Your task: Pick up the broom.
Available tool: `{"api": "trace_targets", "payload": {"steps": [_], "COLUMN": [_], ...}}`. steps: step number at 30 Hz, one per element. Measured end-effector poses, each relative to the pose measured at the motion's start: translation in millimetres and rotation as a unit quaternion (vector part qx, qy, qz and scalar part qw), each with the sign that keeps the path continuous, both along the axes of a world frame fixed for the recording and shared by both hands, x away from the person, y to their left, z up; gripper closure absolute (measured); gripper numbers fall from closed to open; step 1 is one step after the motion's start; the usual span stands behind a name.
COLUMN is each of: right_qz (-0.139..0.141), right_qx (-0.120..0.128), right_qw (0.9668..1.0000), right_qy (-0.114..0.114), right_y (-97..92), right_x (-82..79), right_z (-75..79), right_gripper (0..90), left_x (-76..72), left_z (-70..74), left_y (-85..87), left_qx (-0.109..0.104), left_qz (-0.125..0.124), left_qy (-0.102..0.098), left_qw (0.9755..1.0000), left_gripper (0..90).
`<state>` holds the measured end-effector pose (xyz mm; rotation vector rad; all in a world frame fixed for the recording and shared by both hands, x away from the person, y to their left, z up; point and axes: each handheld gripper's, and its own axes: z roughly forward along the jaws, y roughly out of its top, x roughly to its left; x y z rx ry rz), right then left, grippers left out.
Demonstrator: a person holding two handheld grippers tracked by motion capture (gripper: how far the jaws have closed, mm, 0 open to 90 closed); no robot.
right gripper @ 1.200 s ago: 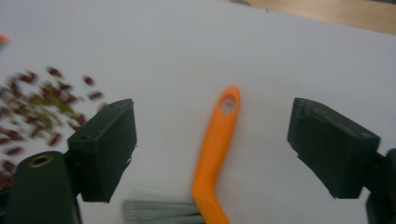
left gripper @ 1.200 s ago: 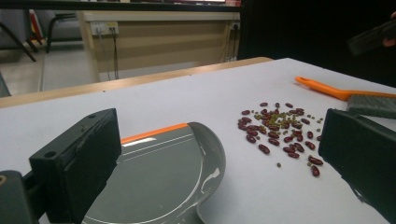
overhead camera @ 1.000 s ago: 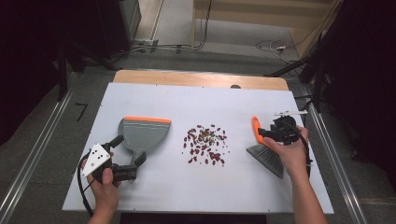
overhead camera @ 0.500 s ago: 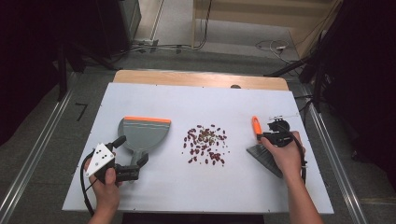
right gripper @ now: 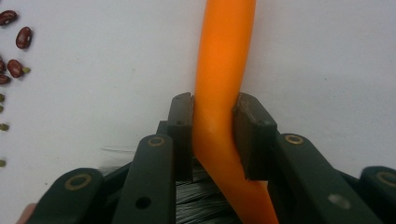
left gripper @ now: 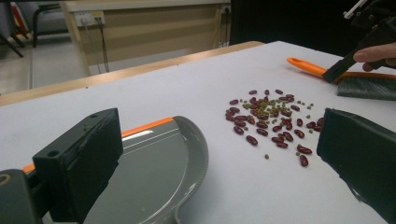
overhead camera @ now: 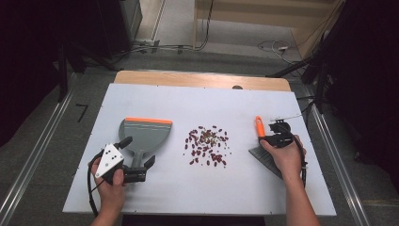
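Clamping done: my right gripper (right gripper: 212,135) jaws have just been closing and now pinch the orange brush (overhead camera: 263,146) handle near the bench's (overhead camera: 282,108) right edge, so sweeping can start. Beans (overhead camera: 207,145) sit mid-bench; dustpan (overhead camera: 141,136) lies left of them. The right gripper view confirms pad contact, unclear from the high view. Left gripper (overhead camera: 136,167) is spread beside the dustpan handle, holding nothing.

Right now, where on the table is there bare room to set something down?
Bare: the far strip of the table beyond the dustpan and beans, and the near edge between the hands. Crowded: the middle row, dustpan, bean pile, and the brush clamped in the right gripper.
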<state>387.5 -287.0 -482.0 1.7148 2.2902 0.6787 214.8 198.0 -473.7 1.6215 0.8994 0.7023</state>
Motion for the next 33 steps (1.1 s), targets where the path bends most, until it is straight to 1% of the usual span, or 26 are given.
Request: {"api": "trace_targets", "payload": {"steps": [1, 3, 4, 6, 7, 9, 11, 12, 13, 15, 16, 17, 18, 19, 21, 23, 24, 25, 26, 27, 28, 29, 30, 31, 32, 33], "right_qz": [0.002, 0.004, 0.005, 0.004, 0.001, -0.001, -0.004, -0.002, 0.007, 0.001, 0.007, 0.014, 0.017, 0.019, 0.028, 0.029, 0.036, 0.034, 0.031, 0.031, 0.030, 0.031, 0.027, 0.025, 0.029, 0.030], "right_qx": [-0.001, 0.010, 0.015, 0.016, 0.029, 0.040, 0.063, 0.077, 0.090, 0.099, 0.106, 0.117, 0.119, 0.122, 0.143, 0.155, 0.168, 0.175, 0.178, 0.189, 0.201, 0.206, 0.211, 0.215, 0.223, 0.229], "right_qw": [1.0000, 0.9999, 0.9998, 0.9997, 0.9991, 0.9980, 0.9953, 0.9935, 0.9907, 0.9873, 0.9842, 0.9803, 0.9785, 0.9759, 0.9678, 0.9605, 0.9553, 0.9510, 0.9484, 0.9446, 0.9396, 0.9358, 0.9337, 0.9304, 0.9259, 0.9225], "right_qy": [-0.005, -0.012, -0.016, -0.018, -0.031, -0.048, -0.073, -0.084, -0.102, -0.124, -0.141, -0.158, -0.168, -0.180, -0.205, -0.229, -0.241, -0.253, -0.261, -0.267, -0.275, -0.284, -0.288, -0.296, -0.304, -0.309], "right_y": [-0.1, -2.8, -3.9, -4.2, -5.3, -8.3, -13.3, -16.2, -18.3, -20.9, -22.1, -22.5, -22.3, -22.2, -23.5, -24.0, -24.3, -24.2, -24.2, -24.4, -24.6, -24.6, -23.6, -22.7, -21.3, -18.8], "right_x": [-0.6, -2.3, -2.5, -3.2, -6.1, -8.6, -13.2, -15.6, -18.5, -23.6, -26.2, -28.9, -31.4, -34.3, -39.7, -44.8, -46.9, -48.7, -50.2, -51.5, -53.3, -54.5, -55.9, -57.6, -59.1, -61.1], "right_z": [-0.4, -1.6, -2.1, -1.9, -1.2, 1.4, 7.5, 10.3, 12.5, 15.9, 17.1, 18.3, 19.5, 20.5, 22.5, 25.0, 26.3, 27.9, 29.7, 31.3, 33.2, 35.4, 38.3, 41.2, 44.6, 49.5], "right_gripper": [68.5, 68.5, 68.5, 68.6, 68.7, 69.0, 69.3, 69.3, 69.4, 69.4, 69.4, 69.5, 69.5, 69.5, 69.6, 69.6, 69.6, 69.7, 69.7, 69.7, 69.8, 69.7, 69.7, 69.8, 69.8, 69.8], "left_x": [0.0, 2.0, 3.1, 6.0, 9.2, 11.4, 13.4, 14.4, 15.2, 16.9, 16.9, 18.2, 18.8, 19.2, 19.4, 20.6, 21.3, 21.7, 22.2, 23.1, 24.1, 24.9, 25.8, 26.4, 26.4, 27.9], "left_z": [0.0, 1.7, 2.3, 4.5, 6.8, 9.1, 11.5, 12.5, 13.4, 15.1, 15.1, 16.7, 17.7, 19.3, 23.2, 27.8, 30.2, 32.1, 33.4, 34.1, 34.4, 34.7, 34.9, 34.9, 34.9, 35.7], "left_y": [0.0, -2.4, -3.7, -6.3, -8.8, -11.5, -14.6, -16.2, -17.7, -19.6, -19.6, -21.6, -22.7, -23.6, -26.9, -29.0, -30.3, -31.4, -33.2, -34.9, -37.4, -40.5, -43.9, -47.1, -47.1, -53.2], "left_qx": [0.000, -0.001, -0.002, 0.001, -0.001, -0.006, -0.009, -0.009, -0.011, -0.017, -0.017, -0.027, -0.035, -0.040, -0.041, -0.047, -0.050, -0.049, -0.052, -0.057, -0.064, -0.065, -0.064, -0.063, -0.063, -0.064], "left_qz": [0.000, -0.003, -0.004, -0.007, -0.007, -0.009, -0.011, -0.014, -0.015, -0.018, -0.018, -0.019, -0.022, -0.026, -0.028, -0.032, -0.032, -0.033, -0.034, -0.038, -0.042, -0.044, -0.047, -0.051, -0.051, -0.060], "left_qy": [0.000, 0.010, 0.012, 0.015, 0.017, 0.019, 0.020, 0.020, 0.021, 0.022, 0.022, 0.025, 0.027, 0.027, 0.022, 0.018, 0.014, 0.011, 0.010, 0.009, 0.010, 0.010, 0.009, 0.009, 0.009, 0.008], "left_qw": [1.0000, 0.9999, 0.9999, 0.9999, 0.9998, 0.9998, 0.9997, 0.9997, 0.9996, 0.9994, 0.9994, 0.9991, 0.9988, 0.9985, 0.9985, 0.9982, 0.9981, 0.9982, 0.9980, 0.9976, 0.9970, 0.9969, 0.9968, 0.9966, 0.9966, 0.9961], "left_gripper": [0.7, 0.7, 0.7, 0.7, 0.7, 0.7, 0.7, 0.8, 0.7, 0.7, 0.8, 0.8, 0.8, 0.8, 0.7, 0.7, 0.7, 0.7, 0.8, 0.7, 0.8, 0.8, 0.8, 0.8, 0.8, 0.8]}}
